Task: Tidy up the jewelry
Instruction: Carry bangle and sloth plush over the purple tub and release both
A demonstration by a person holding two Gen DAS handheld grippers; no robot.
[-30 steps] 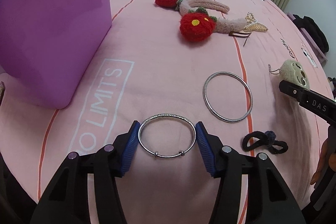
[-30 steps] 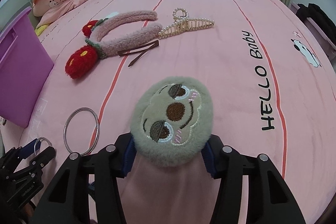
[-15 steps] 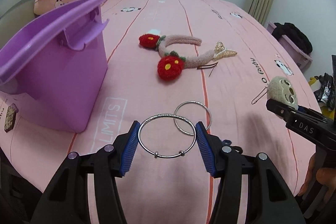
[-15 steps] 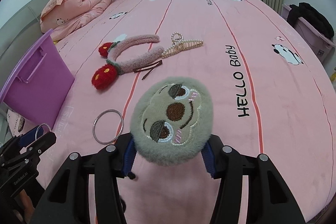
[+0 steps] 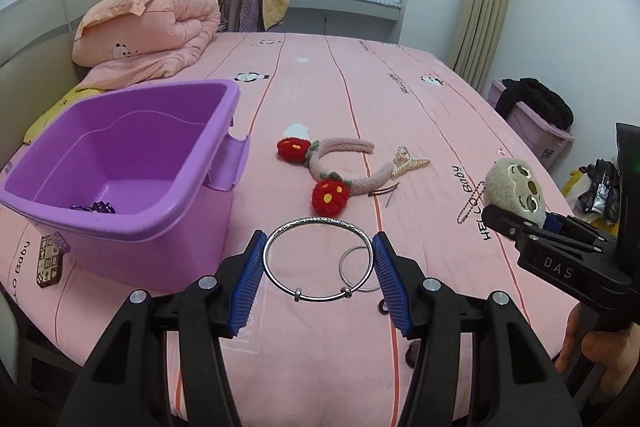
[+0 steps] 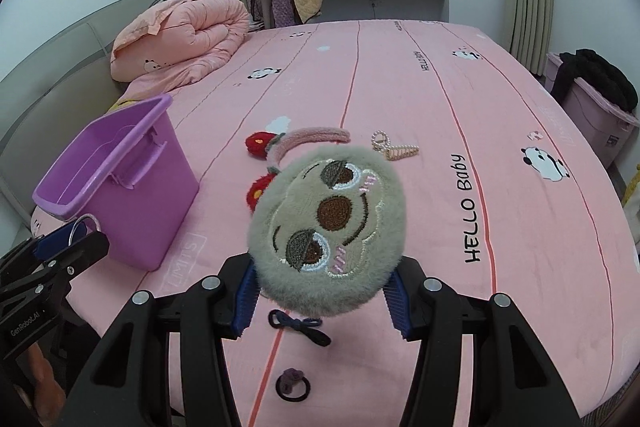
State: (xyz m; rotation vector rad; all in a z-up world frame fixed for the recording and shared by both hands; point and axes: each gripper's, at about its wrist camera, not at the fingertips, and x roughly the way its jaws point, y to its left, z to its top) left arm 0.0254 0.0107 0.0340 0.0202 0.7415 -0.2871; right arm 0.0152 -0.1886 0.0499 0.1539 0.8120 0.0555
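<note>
My left gripper (image 5: 319,275) is shut on a silver bangle (image 5: 276,269) and holds it high above the pink bed. A purple bin (image 5: 132,155) stands to its left, with a dark item inside. My right gripper (image 6: 320,291) is shut on a grey plush sloth charm (image 6: 328,239), also lifted; the charm also shows in the left wrist view (image 5: 516,191). A second silver ring (image 5: 352,251), a pink headband with red flowers (image 5: 340,171), a pearl claw clip (image 5: 412,163) and a brown hairpin (image 5: 386,191) lie on the bed.
Two dark hair ties (image 6: 300,327) (image 6: 292,385) lie on the bed near its front edge. A folded pink quilt (image 5: 148,27) lies at the far left. A small patterned item (image 5: 50,259) lies left of the bin. A lilac box with dark clothes (image 5: 536,119) stands right of the bed.
Both grippers have risen well above the bed with the bangle and the sloth charm. The bin's inside has come into view. The sloth charm has tilted.
</note>
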